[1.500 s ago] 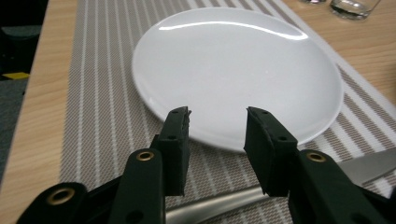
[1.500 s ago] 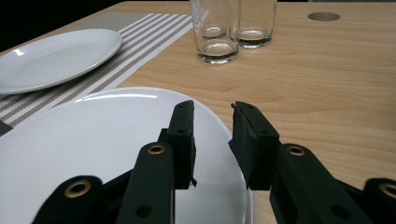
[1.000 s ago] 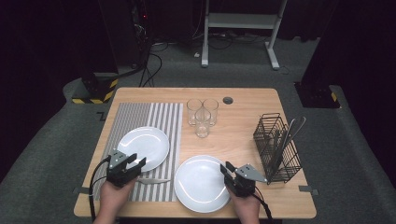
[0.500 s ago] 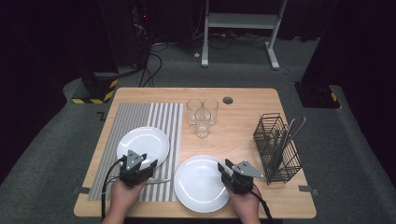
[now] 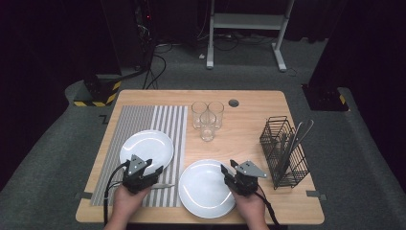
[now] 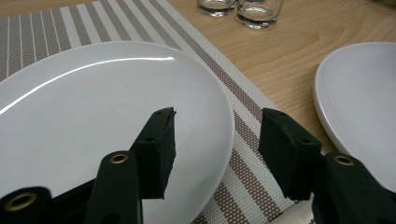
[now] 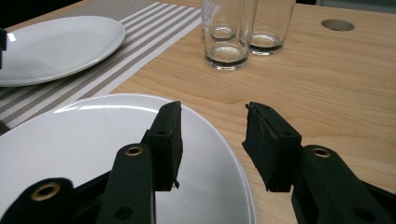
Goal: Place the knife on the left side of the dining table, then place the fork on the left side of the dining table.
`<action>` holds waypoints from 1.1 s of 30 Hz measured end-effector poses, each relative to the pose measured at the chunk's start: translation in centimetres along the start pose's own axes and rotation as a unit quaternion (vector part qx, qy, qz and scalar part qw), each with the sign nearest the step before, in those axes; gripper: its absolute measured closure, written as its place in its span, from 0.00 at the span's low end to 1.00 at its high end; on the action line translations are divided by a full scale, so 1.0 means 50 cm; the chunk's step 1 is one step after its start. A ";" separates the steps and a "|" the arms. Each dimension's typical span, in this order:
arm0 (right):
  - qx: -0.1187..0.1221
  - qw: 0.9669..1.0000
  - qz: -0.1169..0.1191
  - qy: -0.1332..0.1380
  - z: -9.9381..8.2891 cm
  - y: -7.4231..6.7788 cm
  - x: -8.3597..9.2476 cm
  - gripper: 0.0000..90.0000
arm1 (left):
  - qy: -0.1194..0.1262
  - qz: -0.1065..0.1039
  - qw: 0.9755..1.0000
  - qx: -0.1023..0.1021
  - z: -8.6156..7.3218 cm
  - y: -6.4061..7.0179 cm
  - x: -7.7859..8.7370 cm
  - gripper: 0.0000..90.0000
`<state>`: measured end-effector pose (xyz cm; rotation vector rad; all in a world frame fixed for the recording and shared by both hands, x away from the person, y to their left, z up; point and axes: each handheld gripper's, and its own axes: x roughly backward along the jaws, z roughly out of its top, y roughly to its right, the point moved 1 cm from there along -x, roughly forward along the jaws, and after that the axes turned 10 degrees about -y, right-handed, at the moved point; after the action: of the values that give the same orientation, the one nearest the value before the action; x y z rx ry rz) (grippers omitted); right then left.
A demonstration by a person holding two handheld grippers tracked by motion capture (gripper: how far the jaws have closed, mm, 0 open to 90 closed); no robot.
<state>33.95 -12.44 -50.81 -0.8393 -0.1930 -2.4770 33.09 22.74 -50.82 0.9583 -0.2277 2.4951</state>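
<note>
Two claws, left claw (image 5: 154,171) and right claw (image 5: 227,171), just opening, empty, astride plate rims: mat plate (image 5: 146,148) at ten o'clock, bare plate (image 5: 203,188) at six, spaced for place settings.

Table top (image 5: 249,139): pale wood, visible grain, smooth matt finish
Placemat (image 5: 143,120): woven cloth-like mesh, striped grey and white, coarse texture seen in the left gripper view
Two plates, left plate (image 5: 146,148) and right plate (image 5: 203,189): white, glazed ceramic by the look, glossy with bright highlights
Glasses (image 5: 207,120): clear, smooth glass, thick bases
Basket (image 5: 282,151): thin dark wire, matt
Gripper pads (image 6: 161,149): black, matt, rubbery, edges slightly ragged
</note>
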 end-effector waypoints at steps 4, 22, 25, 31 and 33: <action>0.011 1.000 -0.008 0.002 0.003 -0.001 0.000 0.61 | 0.006 -0.011 1.000 0.006 -0.003 -0.002 0.003 0.53; 0.021 1.000 -0.013 0.004 0.027 -0.001 0.010 0.52 | -0.002 -0.021 1.000 0.002 0.000 0.007 -0.002 0.51; 0.017 1.000 -0.013 0.008 0.032 0.001 0.018 0.50 | 0.000 -0.025 1.000 0.005 0.004 0.002 0.000 0.50; 0.020 1.000 -0.016 0.015 0.046 0.002 0.020 0.49 | -0.006 -0.021 1.000 0.007 0.006 -0.002 -0.002 0.50; 0.022 1.000 -0.016 0.015 0.052 0.001 0.020 0.48 | -0.005 -0.019 1.000 0.007 0.006 -0.002 0.001 0.50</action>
<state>34.68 -12.15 -48.14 -0.7856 -0.2510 -2.5052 33.25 22.76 -50.57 0.9717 -0.1939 2.4606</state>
